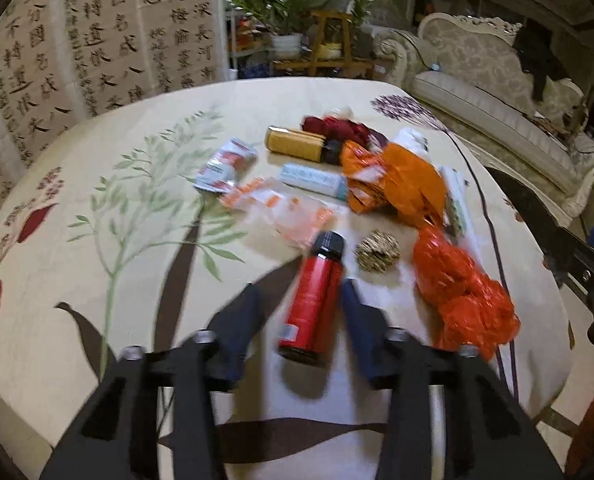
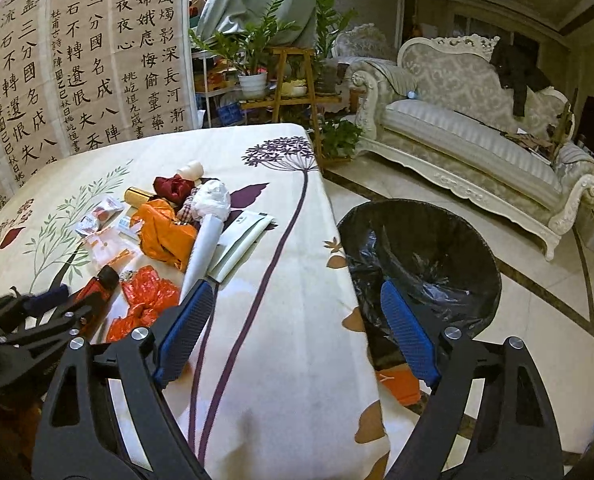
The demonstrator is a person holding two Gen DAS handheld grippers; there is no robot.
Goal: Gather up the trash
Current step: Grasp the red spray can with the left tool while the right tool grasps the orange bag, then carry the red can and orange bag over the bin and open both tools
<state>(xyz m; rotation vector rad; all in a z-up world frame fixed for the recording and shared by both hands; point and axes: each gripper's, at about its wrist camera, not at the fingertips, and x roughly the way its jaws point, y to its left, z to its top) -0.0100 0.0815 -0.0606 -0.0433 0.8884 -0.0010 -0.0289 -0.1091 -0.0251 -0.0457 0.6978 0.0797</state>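
A red bottle (image 1: pixel 311 320) with a black cap lies on the flowered tablecloth (image 1: pixel 137 240), between the fingers of my left gripper (image 1: pixel 301 288). The right finger is close against its side. A gap shows at the left finger, so the jaws stand open around it. Beyond it lie a crumpled red-orange bag (image 1: pixel 461 300), a brown scrunched ball (image 1: pixel 377 256), orange wrappers (image 1: pixel 397 188) and a yellow tube (image 1: pixel 297 144). My right gripper (image 2: pixel 297 286) is open and holds nothing, over the table's right edge. A bin lined with a black bag (image 2: pixel 425 256) stands on the floor beside the table.
More litter lies mid-table: a white rolled paper (image 2: pixel 205 248), a folded leaflet (image 2: pixel 241 244), a white wad (image 2: pixel 213 200), dark red cloth (image 2: pixel 173 188). A cream sofa (image 2: pixel 477 136) and plant stand (image 2: pixel 293 80) sit beyond. An orange thing (image 2: pixel 401 388) lies by the bin.
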